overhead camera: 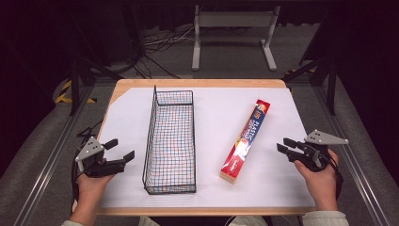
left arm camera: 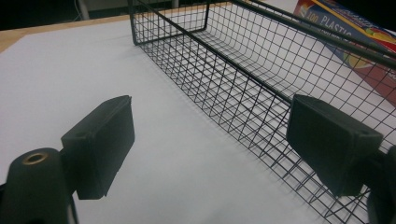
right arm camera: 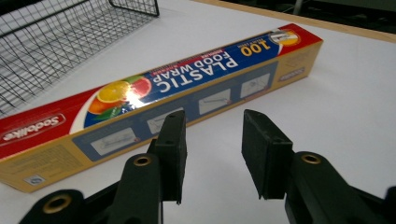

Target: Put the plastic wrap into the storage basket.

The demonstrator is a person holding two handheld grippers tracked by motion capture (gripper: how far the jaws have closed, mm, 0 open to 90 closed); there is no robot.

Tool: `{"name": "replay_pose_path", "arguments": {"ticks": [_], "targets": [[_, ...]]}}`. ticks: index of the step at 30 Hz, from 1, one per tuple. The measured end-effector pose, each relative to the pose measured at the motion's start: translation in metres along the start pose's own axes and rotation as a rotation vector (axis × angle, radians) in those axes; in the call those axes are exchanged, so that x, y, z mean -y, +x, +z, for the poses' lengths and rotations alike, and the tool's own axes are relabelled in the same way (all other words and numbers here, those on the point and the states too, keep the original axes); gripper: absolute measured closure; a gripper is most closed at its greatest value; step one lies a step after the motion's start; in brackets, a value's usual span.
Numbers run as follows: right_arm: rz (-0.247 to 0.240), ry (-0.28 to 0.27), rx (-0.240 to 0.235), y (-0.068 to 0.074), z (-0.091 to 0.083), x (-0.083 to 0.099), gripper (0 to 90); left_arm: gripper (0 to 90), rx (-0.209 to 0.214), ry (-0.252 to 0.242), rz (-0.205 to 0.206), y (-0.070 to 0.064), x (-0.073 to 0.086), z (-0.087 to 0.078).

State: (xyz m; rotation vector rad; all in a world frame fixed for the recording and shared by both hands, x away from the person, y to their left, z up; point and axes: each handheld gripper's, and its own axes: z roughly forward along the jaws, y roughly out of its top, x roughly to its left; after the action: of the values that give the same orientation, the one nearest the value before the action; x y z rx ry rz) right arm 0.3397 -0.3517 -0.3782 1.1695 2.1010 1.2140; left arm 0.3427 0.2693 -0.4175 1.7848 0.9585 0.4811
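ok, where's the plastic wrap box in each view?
High view: plastic wrap box lies diagonally right of centre, between the wire basket and the right tongs.
Left gripper view: top right corner, beyond the basket.
Right gripper view: across the middle, just ahead of the tongs.
Shared landmark: the basket.

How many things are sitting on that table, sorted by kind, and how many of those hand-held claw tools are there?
Wire basket: 1
Plastic food wrap box: 1
White sheet covering the table: 1
Hand-held grippers: 2, the left gripper and the right gripper, both open
Total: 5
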Motion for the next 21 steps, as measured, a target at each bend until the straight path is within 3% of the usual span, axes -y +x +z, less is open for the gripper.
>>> {"name": "replay_pose_path", "arguments": {"ticks": [4, 8, 21], "targets": [[0.018, -0.008, -0.04, 0.003, 0.003, -0.005, 64.9, 16.1, -0.01, -0.011, -0.004, 0.001, -0.001, -0.003], [-0.004, -0.031, -0.1, 0.01, 0.011, -0.014, 58.6, 16.1, -0.025, -0.009, -0.011, 0.003, -0.001, -0.003], [-0.099, 0.036, -0.228, 0.057, 0.047, -0.064, 58.8, 16.5, -0.039, -0.015, -0.01, 0.005, -0.003, -0.004]]}}
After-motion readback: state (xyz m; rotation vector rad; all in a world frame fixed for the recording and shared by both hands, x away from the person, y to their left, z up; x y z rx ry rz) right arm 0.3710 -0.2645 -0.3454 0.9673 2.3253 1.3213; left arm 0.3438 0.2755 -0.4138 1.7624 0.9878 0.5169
